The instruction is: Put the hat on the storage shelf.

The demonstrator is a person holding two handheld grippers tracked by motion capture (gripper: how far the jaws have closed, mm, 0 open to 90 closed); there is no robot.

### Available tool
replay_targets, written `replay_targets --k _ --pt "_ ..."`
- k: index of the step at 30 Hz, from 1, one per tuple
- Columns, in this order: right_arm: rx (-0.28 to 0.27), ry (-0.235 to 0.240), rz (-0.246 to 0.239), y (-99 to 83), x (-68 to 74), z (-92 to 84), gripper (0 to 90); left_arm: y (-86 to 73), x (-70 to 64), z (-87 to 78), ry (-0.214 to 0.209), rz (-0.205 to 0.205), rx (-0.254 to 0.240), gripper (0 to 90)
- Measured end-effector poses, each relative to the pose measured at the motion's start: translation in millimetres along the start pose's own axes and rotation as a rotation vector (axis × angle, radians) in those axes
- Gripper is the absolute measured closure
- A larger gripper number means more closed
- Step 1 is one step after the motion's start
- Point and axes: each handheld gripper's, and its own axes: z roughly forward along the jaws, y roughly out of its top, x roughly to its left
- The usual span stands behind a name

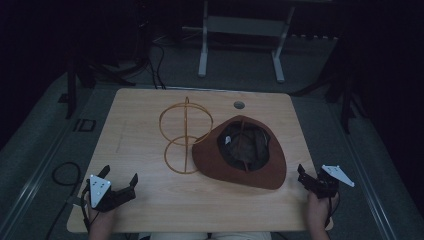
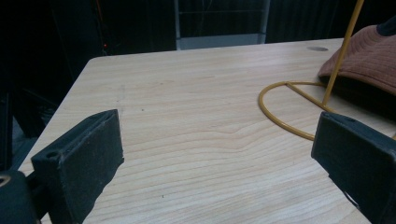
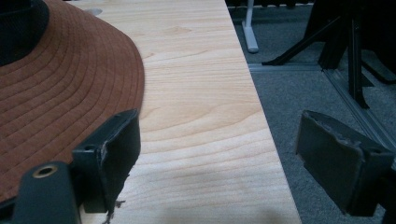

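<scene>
1. Upside down, a brown hat (image 1: 240, 152) lies crown-down on the right half of the wooden table (image 1: 140, 130), its brim resting against a gold wire stand (image 1: 184, 135) on its left.
2. Near the hat's right brim, the right gripper (image 1: 305, 177) hovers at the table's edge, jaws apart and empty.
3. Well left of the hat, the left gripper (image 1: 122, 182) sits over the near corner, jaws spread wide, nothing between them.
</scene>
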Motion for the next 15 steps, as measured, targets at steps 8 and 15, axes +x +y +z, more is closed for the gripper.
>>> replay_targets --k 8,15 --pt "0.024 0.014 -0.017 0.5 3.0 -0.6 14.2 2.2 -0.6 -0.3 -0.029 -0.009 -0.004 2.7" --pt "0.035 0.035 -0.006 10.7 1.3 -6.6 14.2 4.1 -1.3 0.5 -0.024 -0.018 0.055 2.7"
